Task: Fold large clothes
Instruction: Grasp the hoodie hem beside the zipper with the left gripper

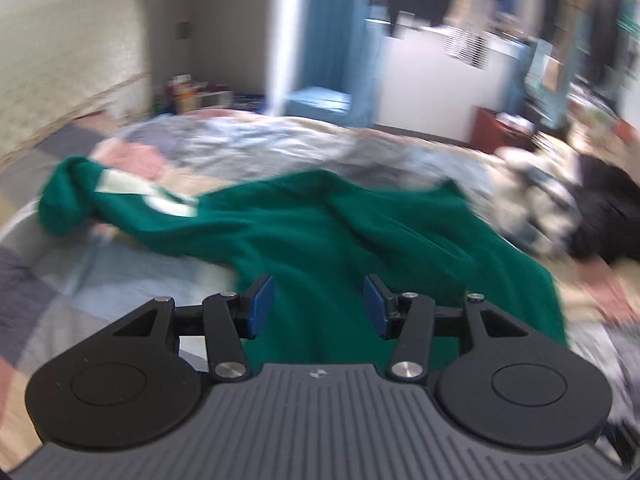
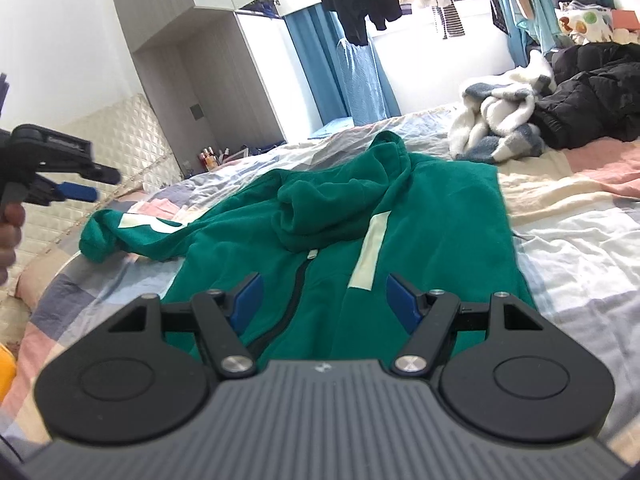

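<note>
A: Where is the hoodie [image 2: 344,240] shown?

B: It is laid on the bed [image 2: 568,240], front up, hood bunched on the chest, one sleeve stretched toward the headboard [image 2: 132,140].

A: How are the fingers set?

B: The right gripper [image 2: 325,304] is seen parted above the hem, nothing held. The left gripper [image 1: 319,306] is likewise parted and empty; in the right view it is raised beside the headboard. A blanket [image 2: 496,120] and black jacket [image 2: 592,96] are piled beyond.
</note>
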